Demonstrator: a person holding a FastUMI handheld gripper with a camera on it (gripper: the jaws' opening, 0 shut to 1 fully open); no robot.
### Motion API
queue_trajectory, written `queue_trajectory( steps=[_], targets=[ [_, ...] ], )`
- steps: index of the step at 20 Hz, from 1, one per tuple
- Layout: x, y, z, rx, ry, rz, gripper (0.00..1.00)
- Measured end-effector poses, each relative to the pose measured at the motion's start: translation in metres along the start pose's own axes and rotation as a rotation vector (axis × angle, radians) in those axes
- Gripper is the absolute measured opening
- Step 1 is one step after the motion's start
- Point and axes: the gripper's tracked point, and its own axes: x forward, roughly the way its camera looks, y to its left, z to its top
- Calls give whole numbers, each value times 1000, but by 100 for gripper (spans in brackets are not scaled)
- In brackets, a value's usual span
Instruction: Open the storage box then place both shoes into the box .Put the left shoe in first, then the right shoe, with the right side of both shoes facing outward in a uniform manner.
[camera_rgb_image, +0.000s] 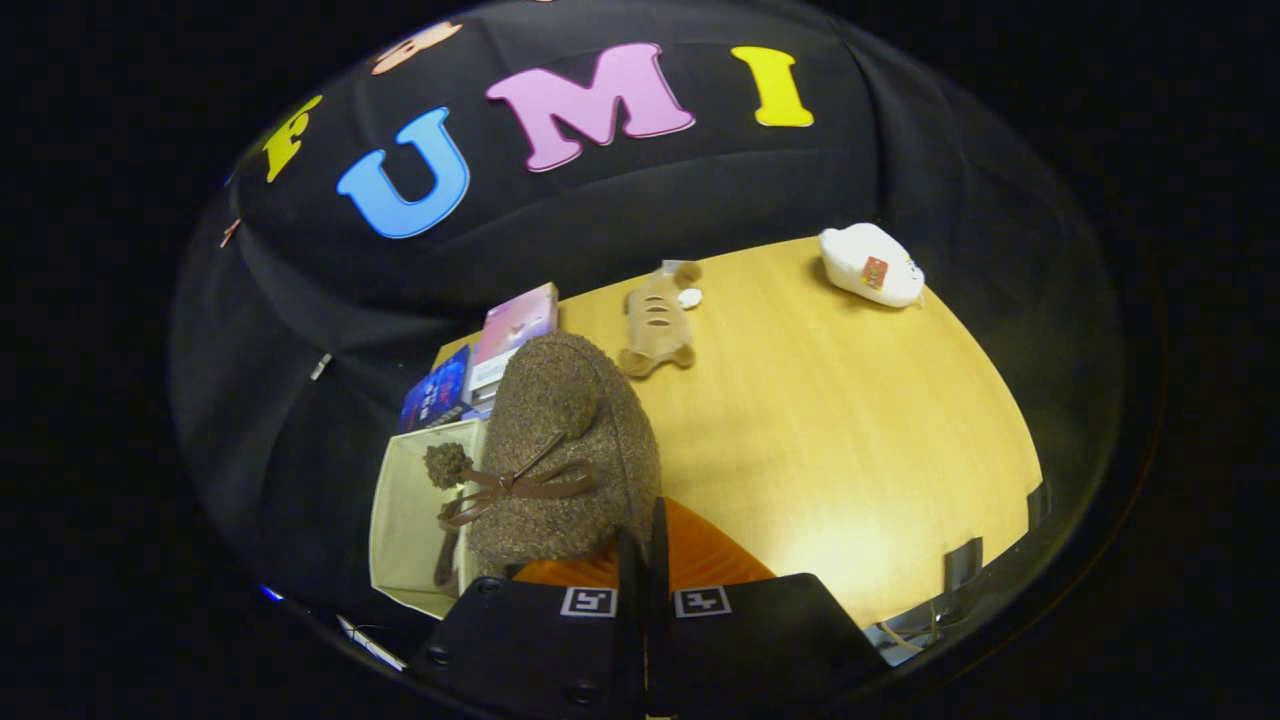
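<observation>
Gripper (643, 560) fingers pressed nearly together, pinching the orange lining at the collar of a brown fuzzy slipper (565, 450). Slipper held aloft just ahead of the fingers, toe pointing away, brown bow with pompom (447, 463) on its upper. Below and left of the slipper: open beige storage box (415, 520), sitting at the near-left edge of a wooden table (850, 430). Beyond the box: stack of books (495, 355). Farther out on the table: tan plush toy (658, 322), well apart from a white plush toy (872, 265) at the far edge.
</observation>
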Motion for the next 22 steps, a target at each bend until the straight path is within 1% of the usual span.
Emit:
queue_trajectory(
  steps=[5,10,14,19,20,22],
  targets=[
    [14,85,-5,-41,15,67,6],
    [36,140,-17,-42,49,95,6],
    [60,162,-35,-20,92,82,6],
    [83,170,-54,-12,129,52,7],
    [85,174,-58,-7,143,62,9],
    [83,186,-71,-2,169,97,46]
  ],
)
